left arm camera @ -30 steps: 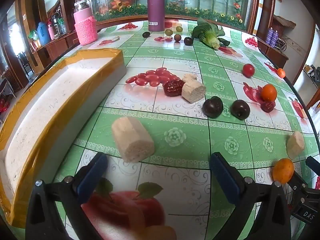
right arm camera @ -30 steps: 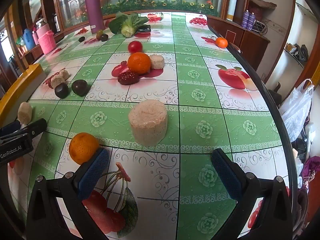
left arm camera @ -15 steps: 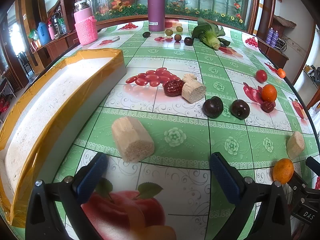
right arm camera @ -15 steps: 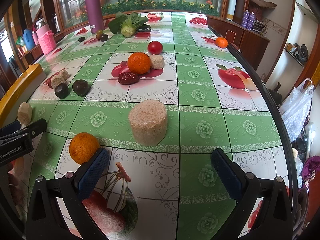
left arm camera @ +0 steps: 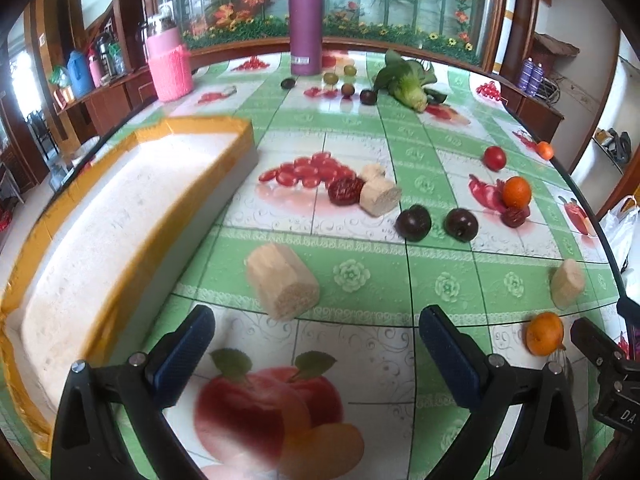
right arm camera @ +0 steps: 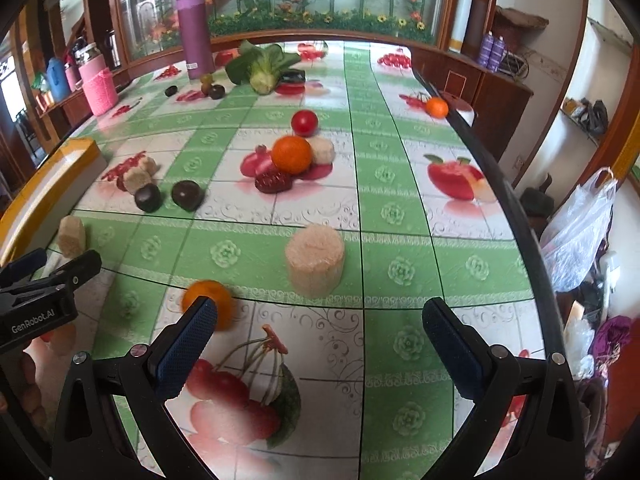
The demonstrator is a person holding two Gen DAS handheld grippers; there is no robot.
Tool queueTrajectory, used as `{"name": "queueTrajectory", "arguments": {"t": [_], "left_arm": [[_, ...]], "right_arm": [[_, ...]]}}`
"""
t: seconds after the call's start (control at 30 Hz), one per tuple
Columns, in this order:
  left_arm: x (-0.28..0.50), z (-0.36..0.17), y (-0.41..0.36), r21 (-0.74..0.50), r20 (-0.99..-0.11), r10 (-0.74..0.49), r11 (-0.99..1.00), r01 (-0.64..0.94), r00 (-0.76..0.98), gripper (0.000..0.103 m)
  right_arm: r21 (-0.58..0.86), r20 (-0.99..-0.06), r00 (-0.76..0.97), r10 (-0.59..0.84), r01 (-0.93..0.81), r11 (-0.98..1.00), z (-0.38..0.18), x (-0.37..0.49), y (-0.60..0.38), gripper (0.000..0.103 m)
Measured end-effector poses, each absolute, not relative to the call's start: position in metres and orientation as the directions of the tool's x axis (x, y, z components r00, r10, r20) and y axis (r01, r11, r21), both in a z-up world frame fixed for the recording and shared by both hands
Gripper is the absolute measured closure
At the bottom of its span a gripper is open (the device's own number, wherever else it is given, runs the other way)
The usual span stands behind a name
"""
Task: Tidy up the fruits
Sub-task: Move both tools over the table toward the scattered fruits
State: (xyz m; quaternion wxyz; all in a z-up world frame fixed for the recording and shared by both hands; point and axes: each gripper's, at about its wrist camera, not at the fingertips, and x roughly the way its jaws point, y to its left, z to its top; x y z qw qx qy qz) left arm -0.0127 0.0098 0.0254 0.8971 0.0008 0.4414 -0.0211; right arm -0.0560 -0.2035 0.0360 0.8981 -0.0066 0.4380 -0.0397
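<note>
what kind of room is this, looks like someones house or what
Probably a home dining room: a long table under a fruit-print oilcloth, wooden sideboards along the walls, and a purple thermos among household clutter.

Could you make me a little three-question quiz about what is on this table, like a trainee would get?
1. True or false: the left hand-held gripper is clamped on a fruit.
2. What touches the inner side of the right hand-held gripper's left fingertip: A) the small round orange tangerine, B) the red tomato, C) the purple bottle?
3. How many dark purple round plums lie side by side mid-table?

Key: 1. False, it is open and holds nothing. 2. A. 3. Two.
</note>
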Motion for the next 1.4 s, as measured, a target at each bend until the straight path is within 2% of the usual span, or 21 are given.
{"name": "queueTrajectory", "arguments": {"t": [0.23, 0.6, 1.4], "left_arm": [[-0.013, 0.047, 0.016, -0.021, -0.769, -0.053, 0.998, 0.057, 0.637, 0.000], [-0.025, 0.065, 0.019, -0.023, -0.745, -0.073, 0.996, 0.083, 0.663, 0.000], [-0.032, 0.087, 0.017, -0.020, -0.717, -0.095, 0.993, 0.117, 0.691, 0.000]], "right_arm": [[-0.009, -0.785, 0.617, -0.051, 0.071, 0.997, 0.057, -0.060, -0.200, 0.000], [-0.027, -0.759, 0.648, -0.072, 0.078, 0.997, 0.079, -0.073, -0.193, 0.000], [-0.029, -0.757, 0.648, -0.084, 0.095, 0.995, 0.088, -0.081, -0.196, 0.000]]}}
